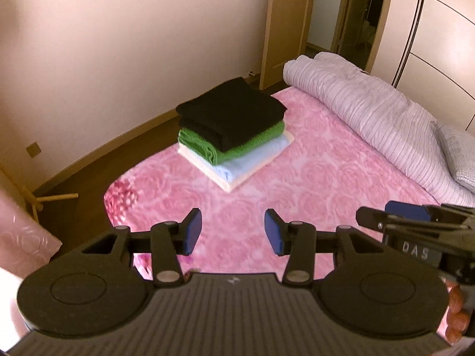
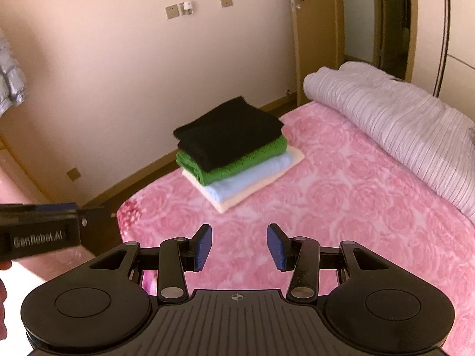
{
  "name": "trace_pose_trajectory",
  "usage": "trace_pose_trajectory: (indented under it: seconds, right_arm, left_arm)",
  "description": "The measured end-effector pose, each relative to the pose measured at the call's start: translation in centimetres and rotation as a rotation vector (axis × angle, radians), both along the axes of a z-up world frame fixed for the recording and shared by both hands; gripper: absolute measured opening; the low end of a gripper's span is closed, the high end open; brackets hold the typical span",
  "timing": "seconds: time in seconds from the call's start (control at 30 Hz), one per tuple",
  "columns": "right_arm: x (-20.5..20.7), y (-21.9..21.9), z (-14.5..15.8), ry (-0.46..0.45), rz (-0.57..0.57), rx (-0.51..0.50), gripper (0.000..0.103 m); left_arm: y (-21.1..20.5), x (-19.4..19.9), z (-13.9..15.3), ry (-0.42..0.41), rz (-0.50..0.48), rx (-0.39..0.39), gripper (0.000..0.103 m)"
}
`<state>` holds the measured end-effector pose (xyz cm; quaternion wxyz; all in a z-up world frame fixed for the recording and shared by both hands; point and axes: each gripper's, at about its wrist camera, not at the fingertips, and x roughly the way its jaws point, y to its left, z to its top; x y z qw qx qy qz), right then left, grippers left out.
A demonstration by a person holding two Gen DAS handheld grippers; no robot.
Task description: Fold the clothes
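Hovering above the near part of the bed, covered by a pink rose-patterned blanket: left tongs, released, blue pads standing well apart with nothing between them. Hovering likewise over the same blanket: right tongs, released, blue pads spread and gripping nothing. Appearing at the right edge of the left wrist view: side of the right tongs' body; appearing at the left edge of the right wrist view: side of the left tongs' body, lettered "GenRobot.AI". Lying ahead of both tongs, well apart from them, near the bed's left edge: stack of folded clothes, four layers resting one on another. Topping the stack: black garment; lying beneath it: green knit garment; lying beneath that: pale blue garment; sitting at the bottom, touching the blanket: cream garment. Lying along the far right side of the bed: rolled striped lilac duvet, with a grey pillow just beside its near end. Standing behind the bed: pale wall with socket plates, and a wooden door hanging ajar.
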<state>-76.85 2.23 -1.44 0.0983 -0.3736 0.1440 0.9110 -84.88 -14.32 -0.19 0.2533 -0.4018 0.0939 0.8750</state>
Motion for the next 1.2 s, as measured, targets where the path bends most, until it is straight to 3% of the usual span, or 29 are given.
trace_pose_trajectory:
  seconds: [0.23, 0.47, 0.97, 1.2]
  right_arm:
    - [1.0, 1.9, -0.3, -0.055, 0.016, 0.014, 0.045]
    - [-0.3, 3.1, -1.2, -0.101, 0.070, 0.061, 0.045]
    - [-6.1, 6.2, -4.5, -0.204, 0.159, 0.066, 0.045]
    - [-9.1, 8.4, -5.7, -0.222, 0.133, 0.047, 0.045]
  left_arm:
    - [0.6, 2.3, -0.7, -0.006, 0.058, -0.006, 0.042]
    - [1.7, 1.8, -1.5, -0.026, 0.124, -0.017, 0.042]
    - [5.0, -2.2, -4.1, -0.095, 0.186, -0.064, 0.042]
    - [7.3, -4.6, -5.5, -0.118, 0.174, -0.083, 0.042]
